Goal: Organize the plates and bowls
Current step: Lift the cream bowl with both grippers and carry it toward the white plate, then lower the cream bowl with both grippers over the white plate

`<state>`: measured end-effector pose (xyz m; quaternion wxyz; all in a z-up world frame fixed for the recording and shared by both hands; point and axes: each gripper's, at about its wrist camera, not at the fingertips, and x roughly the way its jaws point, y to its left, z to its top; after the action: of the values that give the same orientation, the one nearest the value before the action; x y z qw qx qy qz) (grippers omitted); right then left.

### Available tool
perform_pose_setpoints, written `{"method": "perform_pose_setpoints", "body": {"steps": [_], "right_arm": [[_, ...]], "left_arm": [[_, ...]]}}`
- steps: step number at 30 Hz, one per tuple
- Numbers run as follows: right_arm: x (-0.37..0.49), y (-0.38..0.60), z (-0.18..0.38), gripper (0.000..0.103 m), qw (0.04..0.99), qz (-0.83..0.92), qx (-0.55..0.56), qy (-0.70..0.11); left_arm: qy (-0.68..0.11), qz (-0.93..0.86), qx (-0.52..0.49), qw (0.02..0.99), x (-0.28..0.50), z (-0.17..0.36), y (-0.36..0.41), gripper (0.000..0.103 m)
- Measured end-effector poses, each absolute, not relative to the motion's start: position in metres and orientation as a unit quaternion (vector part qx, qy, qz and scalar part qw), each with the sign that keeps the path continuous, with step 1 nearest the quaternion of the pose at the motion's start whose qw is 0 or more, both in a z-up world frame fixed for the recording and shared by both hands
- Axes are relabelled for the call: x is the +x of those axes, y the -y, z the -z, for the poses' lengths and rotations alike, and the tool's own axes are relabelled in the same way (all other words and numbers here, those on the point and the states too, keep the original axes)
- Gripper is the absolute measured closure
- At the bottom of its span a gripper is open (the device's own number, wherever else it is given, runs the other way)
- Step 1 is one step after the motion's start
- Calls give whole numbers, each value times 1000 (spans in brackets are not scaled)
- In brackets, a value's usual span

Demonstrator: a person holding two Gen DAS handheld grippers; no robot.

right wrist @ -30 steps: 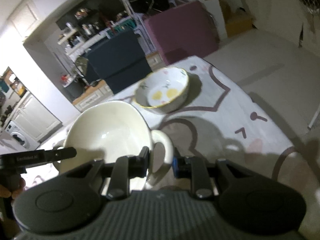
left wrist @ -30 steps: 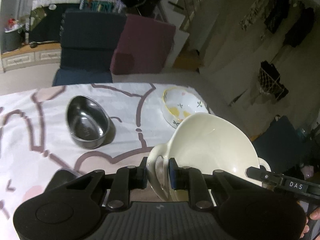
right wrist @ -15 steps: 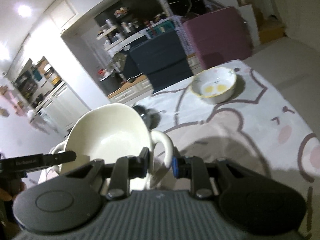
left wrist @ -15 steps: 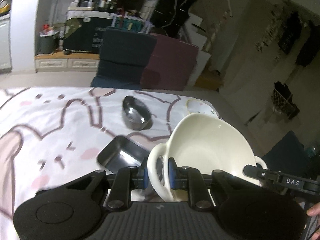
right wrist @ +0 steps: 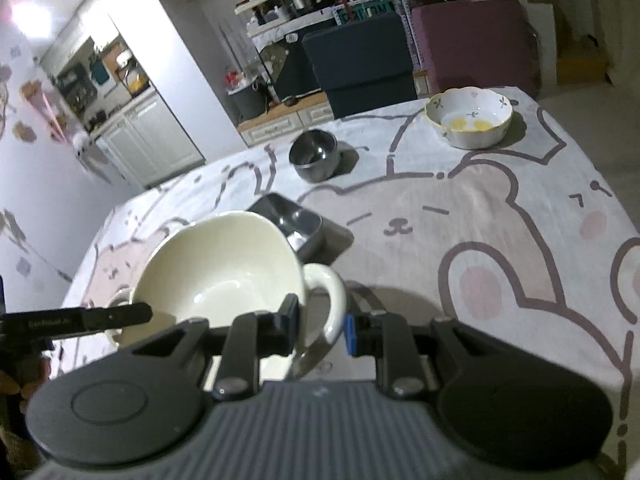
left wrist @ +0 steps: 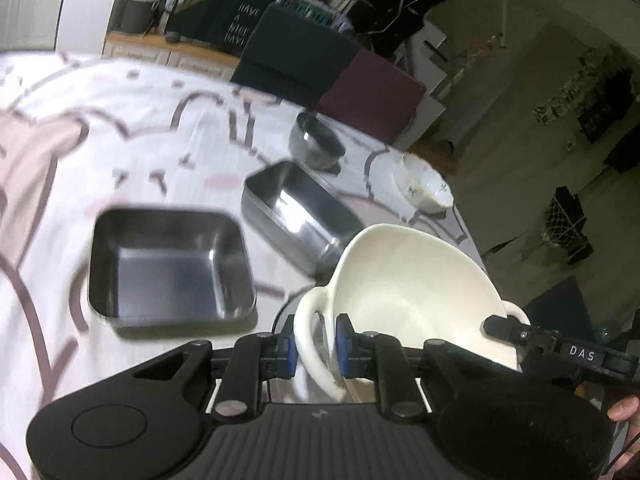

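A cream two-handled bowl (left wrist: 412, 280) (right wrist: 224, 268) hangs above the table between both grippers. My left gripper (left wrist: 314, 350) is shut on its near loop handle in the left wrist view. My right gripper (right wrist: 320, 326) is shut on the opposite handle in the right wrist view. Each view also shows the other gripper's black finger across the far handle. On the cloth lie a square steel tray (left wrist: 170, 266), a rectangular steel tray (left wrist: 302, 214) (right wrist: 294, 220), a round steel bowl (left wrist: 316, 144) (right wrist: 316, 156) and a floral white bowl (left wrist: 426, 188) (right wrist: 468, 118).
The table wears a white cloth with a pink cartoon bear (right wrist: 480, 240). Behind its far edge stand a dark blue chair (right wrist: 364, 64) and a maroon chair (right wrist: 476, 40). The table's right edge drops to the floor (left wrist: 520, 216).
Both grippers carried the cream bowl back and leftward across the table. The steel trays have come into view, and the round steel bowl and floral bowl now sit farther away.
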<state>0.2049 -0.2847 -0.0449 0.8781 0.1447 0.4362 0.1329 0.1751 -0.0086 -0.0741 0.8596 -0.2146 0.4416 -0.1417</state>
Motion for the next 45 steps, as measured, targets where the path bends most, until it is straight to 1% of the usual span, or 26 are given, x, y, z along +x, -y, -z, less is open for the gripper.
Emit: {"method": "perform_pose_setpoints", "body": {"steps": [7, 11, 15, 23, 45], "right_arm": [[199, 263, 53, 77, 874, -125, 99, -460], [204, 256, 57, 77, 871, -122, 76, -469], [192, 251, 55, 77, 871, -121, 60, -473], [188, 241, 55, 77, 872, -118, 26, -475], [195, 244, 63, 76, 863, -97, 13, -496]], "left_arm": [[-462, 131, -219, 849, 171, 109, 7, 80], [-471, 126, -224, 844, 171, 121, 4, 78], [-477, 119, -214, 844, 170, 128, 7, 76], [-490, 109, -192, 843, 174, 137, 12, 72], [-500, 109, -174, 841, 180, 140, 25, 71]]}}
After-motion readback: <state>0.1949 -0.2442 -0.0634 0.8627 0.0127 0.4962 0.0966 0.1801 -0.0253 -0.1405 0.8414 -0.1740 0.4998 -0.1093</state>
